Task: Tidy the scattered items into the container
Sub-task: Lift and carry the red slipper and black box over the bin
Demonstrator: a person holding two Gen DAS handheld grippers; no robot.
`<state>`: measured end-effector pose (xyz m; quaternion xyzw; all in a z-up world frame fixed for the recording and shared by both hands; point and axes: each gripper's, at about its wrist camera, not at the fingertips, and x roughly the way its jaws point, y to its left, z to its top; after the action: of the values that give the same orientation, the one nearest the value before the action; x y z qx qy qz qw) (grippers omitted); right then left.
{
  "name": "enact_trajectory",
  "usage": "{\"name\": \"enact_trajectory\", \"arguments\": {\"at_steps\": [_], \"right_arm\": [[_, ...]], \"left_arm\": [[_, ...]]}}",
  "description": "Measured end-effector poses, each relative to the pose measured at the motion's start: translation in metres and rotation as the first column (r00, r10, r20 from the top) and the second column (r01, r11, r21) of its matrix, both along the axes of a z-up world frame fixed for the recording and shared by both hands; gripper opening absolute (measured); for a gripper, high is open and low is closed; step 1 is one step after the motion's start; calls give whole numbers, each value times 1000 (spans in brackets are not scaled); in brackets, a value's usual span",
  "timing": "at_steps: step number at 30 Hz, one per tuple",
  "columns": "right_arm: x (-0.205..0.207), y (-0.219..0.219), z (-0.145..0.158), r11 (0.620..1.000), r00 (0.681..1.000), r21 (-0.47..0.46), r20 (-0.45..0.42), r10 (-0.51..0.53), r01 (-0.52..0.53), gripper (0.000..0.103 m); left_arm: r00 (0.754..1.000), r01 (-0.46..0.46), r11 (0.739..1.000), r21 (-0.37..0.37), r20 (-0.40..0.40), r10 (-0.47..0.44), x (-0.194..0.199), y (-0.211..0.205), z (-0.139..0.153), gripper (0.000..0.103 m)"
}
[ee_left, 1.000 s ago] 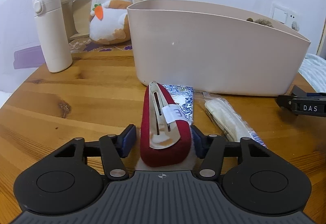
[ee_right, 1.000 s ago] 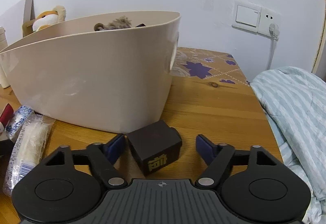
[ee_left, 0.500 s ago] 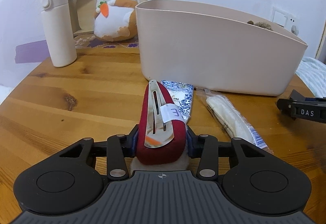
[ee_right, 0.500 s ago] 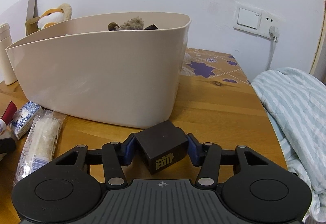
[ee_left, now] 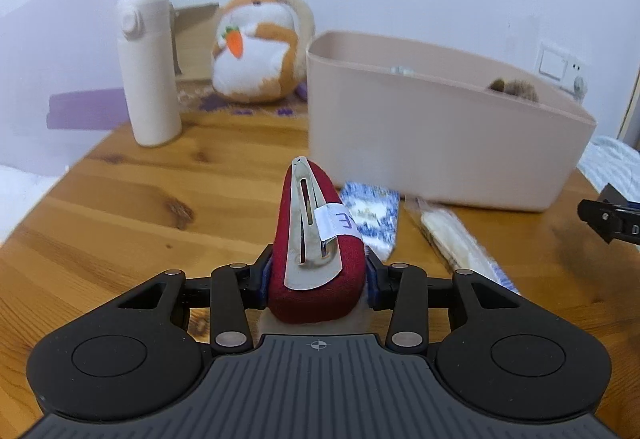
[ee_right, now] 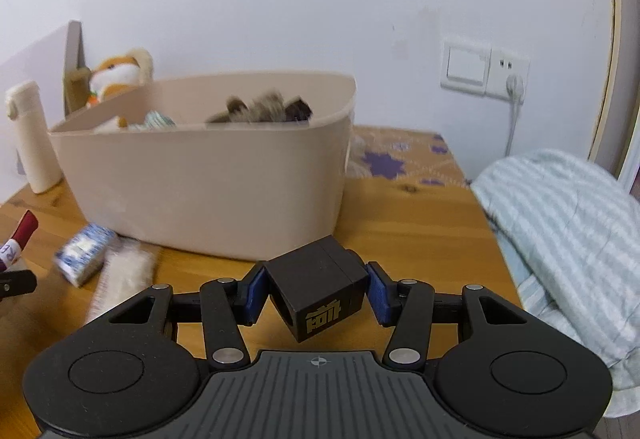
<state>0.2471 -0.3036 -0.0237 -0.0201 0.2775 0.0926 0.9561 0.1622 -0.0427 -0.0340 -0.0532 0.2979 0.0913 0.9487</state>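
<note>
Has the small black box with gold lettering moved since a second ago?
Yes. The black box, then resting on the wooden table, now hangs clamped in the right gripper, lifted towards the beige tub's rim.

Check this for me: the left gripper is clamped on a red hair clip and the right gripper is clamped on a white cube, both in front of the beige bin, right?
Not quite. The cube in the right gripper is black with gold lettering, not white, as the right wrist view shows. The rest holds: the left gripper clamps the red hair clip before the beige bin.

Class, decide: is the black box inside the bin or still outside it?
Outside. The black box sits clamped in the right gripper, in front of the beige bin's outer wall.
</note>
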Motion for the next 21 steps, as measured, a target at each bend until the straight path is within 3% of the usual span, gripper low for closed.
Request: {"name": "enact_trajectory", "arguments": {"at_steps": [7,21], "right_arm": [[-16,5,38,1000,995,-1,95,31,-31,48],[-23,13,88,998,978,13,202,50,-54,48]], "left_arm": [[997,3,1000,7,71,-4,-10,4,26,43],[981,-15,999,36,193,8,-9,13,70,43]]}}
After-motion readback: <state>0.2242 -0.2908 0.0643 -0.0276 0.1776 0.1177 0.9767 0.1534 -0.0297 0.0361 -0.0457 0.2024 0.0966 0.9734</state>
